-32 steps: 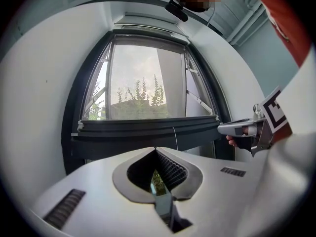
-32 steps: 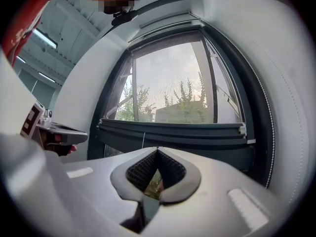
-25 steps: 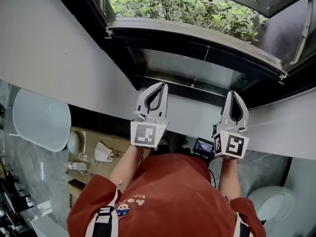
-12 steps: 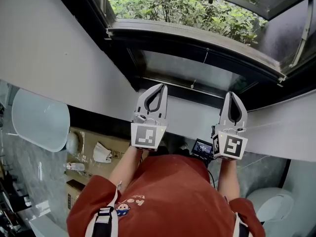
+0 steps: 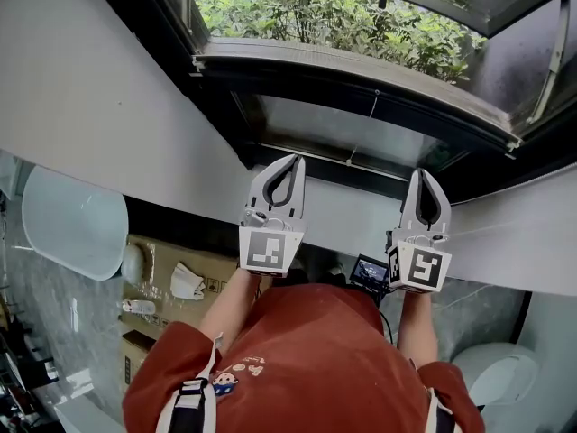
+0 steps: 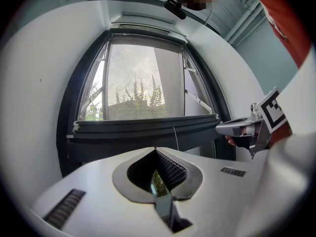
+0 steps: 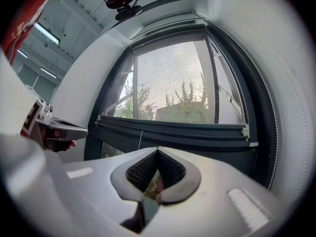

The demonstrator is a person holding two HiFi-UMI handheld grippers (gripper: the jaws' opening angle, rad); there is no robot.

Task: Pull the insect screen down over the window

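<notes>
The insect screen's dark bottom bar spans the window about halfway down, with grey mesh above it and green shrubs outside. A thin pull cord hangs from the middle of the bar. My left gripper and right gripper are side by side below the bar and point at the window. Both are shut with nothing between their jaws, and neither touches the bar or the cord. In the left gripper view the bar and cord lie just beyond the fingertips, and the right gripper shows at the right.
The dark window frame is set in a white wall. Below lie a white tub, cardboard boxes, a small screen device and a white toilet. The person's red shirt fills the lower middle.
</notes>
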